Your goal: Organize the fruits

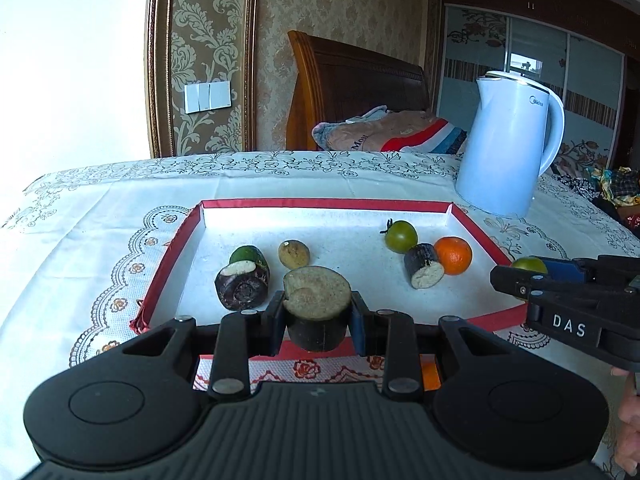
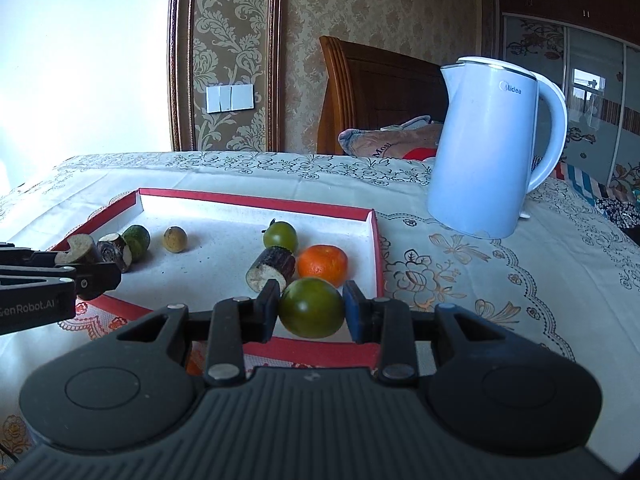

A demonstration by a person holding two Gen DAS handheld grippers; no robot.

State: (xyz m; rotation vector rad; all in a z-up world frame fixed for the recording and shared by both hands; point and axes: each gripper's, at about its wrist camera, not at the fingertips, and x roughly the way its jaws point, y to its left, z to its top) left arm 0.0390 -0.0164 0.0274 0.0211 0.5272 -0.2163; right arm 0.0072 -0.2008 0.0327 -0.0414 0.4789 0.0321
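Closest to the left wrist camera, the left gripper is clamped narrowly on a stubby cut piece of dark-skinned cane, its pale, fibrous cut face turned upward. The piece hangs just above the near rim of a shallow red-edged tray with a white floor.

In the right wrist view, the right gripper is likewise closed tight, its pads pressing both sides of a round green tomato, held over the tray's near right corner.

Inside the tray, from left to right: a second cane piece lies on its side with a green citrus fruit touching it from behind; a small brownish round fruit sits just to their right. Well apart, toward the right side, a green tomato with its stem sits beside a third cane piece, which rests against an orange mandarin.

The tray rests on a table covered with a white cloth printed with scalloped floral borders (gold and orange flowers). A pale blue electric kettle stands upright on the cloth, beyond the tray's far right corner and not touching it.

Behind the table are a dark wooden headboard, a folded striped blanket, damask wallpaper with a white switch plate, and sliding wardrobe doors. Part of a person's hand shows at the right edge of the left wrist view.
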